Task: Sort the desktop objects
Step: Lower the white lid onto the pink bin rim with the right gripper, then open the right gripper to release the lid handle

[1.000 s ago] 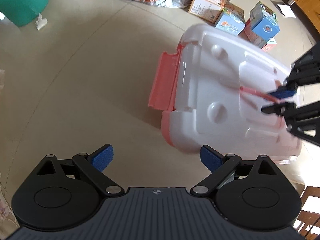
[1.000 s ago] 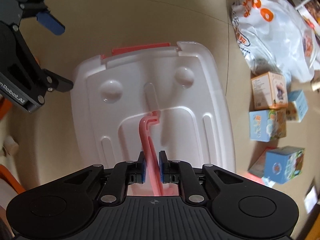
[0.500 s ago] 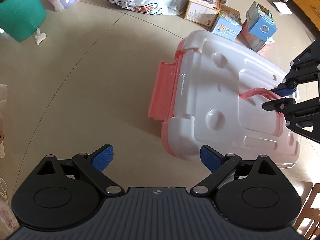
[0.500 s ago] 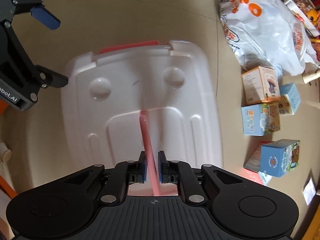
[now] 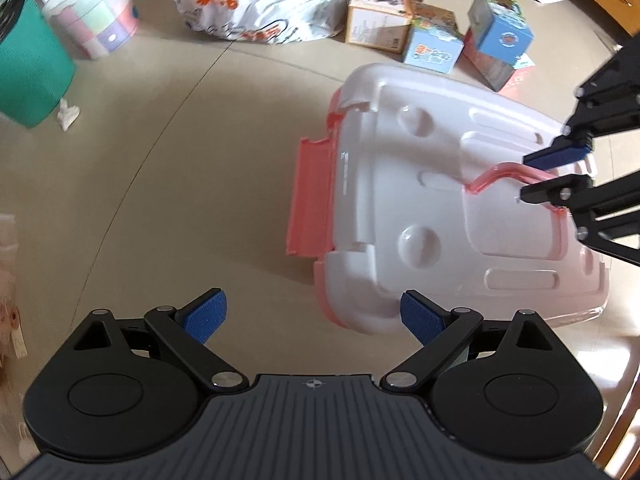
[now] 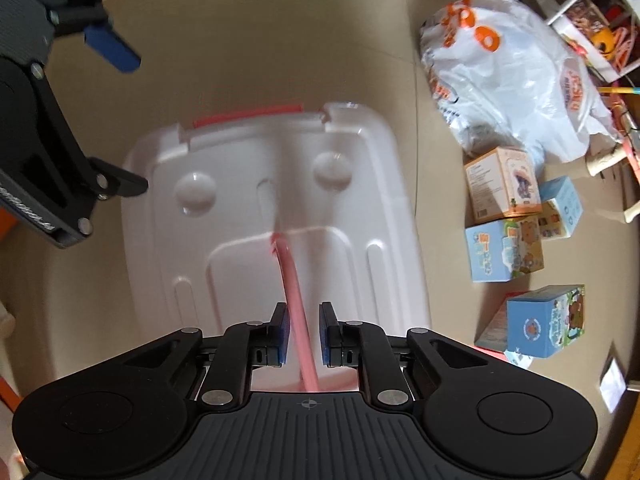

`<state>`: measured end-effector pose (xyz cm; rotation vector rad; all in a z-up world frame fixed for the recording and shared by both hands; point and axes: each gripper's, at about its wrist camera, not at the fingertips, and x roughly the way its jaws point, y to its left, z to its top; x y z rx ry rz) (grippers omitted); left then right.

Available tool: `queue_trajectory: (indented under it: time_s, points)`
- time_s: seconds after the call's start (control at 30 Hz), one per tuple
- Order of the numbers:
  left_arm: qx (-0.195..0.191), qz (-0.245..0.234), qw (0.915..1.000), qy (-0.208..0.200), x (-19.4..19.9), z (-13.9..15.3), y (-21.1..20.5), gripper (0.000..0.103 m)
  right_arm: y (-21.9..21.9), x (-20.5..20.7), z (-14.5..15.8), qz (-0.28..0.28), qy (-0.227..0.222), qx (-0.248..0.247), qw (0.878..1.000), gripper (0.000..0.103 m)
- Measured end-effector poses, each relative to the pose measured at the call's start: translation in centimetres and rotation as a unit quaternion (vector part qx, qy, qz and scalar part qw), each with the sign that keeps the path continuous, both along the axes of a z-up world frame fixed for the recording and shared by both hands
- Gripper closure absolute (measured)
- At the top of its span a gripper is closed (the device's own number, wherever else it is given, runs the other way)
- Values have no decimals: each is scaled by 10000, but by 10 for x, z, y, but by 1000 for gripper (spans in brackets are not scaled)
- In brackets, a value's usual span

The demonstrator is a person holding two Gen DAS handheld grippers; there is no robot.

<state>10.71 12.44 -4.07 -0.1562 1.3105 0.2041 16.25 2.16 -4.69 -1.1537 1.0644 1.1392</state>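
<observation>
Beige floor tiles (image 5: 168, 152) spread under everything we see; on them sits a white-lidded storage box (image 5: 420, 216) with a pink base and a pink latch flap (image 5: 310, 196) hanging open on the side that faces our left tongs (image 5: 312, 318); those left tongs hover above the floor, released, their blue pads wide apart with nothing between them, and the box's near corner lies just ahead of the right pad. Our right tongs (image 6: 303, 334) reach over the lid from the opposite end; the pink carry handle (image 6: 294, 296) stands raised between their pads, yet a gap shows on each side of it in the right wrist view, so they sit slackened around the handle rather than clenched on it; from the left wrist view the same handle (image 5: 508, 174) arches up off the lid between those fingers. Beyond the box, far from both tongs, lie several small printed cartons (image 6: 504, 186), a white plastic bag (image 5: 256, 0) with orange lettering, a green bin (image 5: 24, 68) and a pastel tub (image 5: 94, 20).
</observation>
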Motion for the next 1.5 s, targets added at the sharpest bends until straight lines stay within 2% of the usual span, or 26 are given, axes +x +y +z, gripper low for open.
queue_trajectory:
  time_s: [0.3, 0.53, 0.7, 0.77, 0.8, 0.9, 1.03, 1.1, 1.2, 1.27, 1.3, 1.33, 1.37, 1.47, 1.5]
  points:
    - [-113, -27, 9999, -16, -4, -2, 7, 5, 19, -18, -7, 827, -311, -200, 9959, 96]
    - [-266, -67, 9996, 113, -7, -6, 9, 5, 25, -22, -3, 1015, -301, -69, 9944, 96]
    - [-53, -167, 9998, 125, -7, -3, 6, 5, 28, -20, 6, 928, -165, 78, 9955, 97]
    - [129, -398, 9991, 1, -5, 1, 1, 5, 30, -20, 10, 944, -270, 179, 9950, 91]
    - [182, -514, 9985, -69, -4, 5, -2, 5, 29, -20, 11, 979, -306, 200, 9945, 83]
    - [215, -814, 9960, -308, 0, 15, -9, 5, 22, -16, 15, 854, -208, 224, 9959, 72]
    - [241, -1095, 9929, -386, 8, 20, -18, 5, 4, -8, 16, 595, -161, 72, 9981, 71]
    - [243, -1114, 9928, -369, 11, 19, -22, 5, -6, -8, 14, 561, -143, 83, 9983, 71]
    - [207, -1117, 9931, -301, 15, 17, -25, 5, -15, -15, 7, 719, -376, 69, 9967, 72]
    - [194, -1139, 9929, -274, 17, 14, -27, 5, -17, -20, -1, 756, -497, 29, 9959, 81]
    - [194, -1157, 9927, -265, 18, 13, -28, 5, -18, -21, -6, 759, -526, -83, 9957, 92]
    - [200, -1169, 9926, -262, 18, 14, -30, 5, -18, -22, -11, 763, -559, -217, 9953, 94]
    - [206, -1182, 9924, -260, 18, 14, -31, 5, -20, -23, -17, 778, -593, -365, 9945, 94]
    - [224, -1278, 9912, -252, 16, 15, -35, 5, -24, -22, -22, 634, -563, -346, 9958, 94]
    - [236, -1305, 9909, -238, 15, 15, -35, 5, -24, -20, -22, 547, -507, -328, 9967, 90]
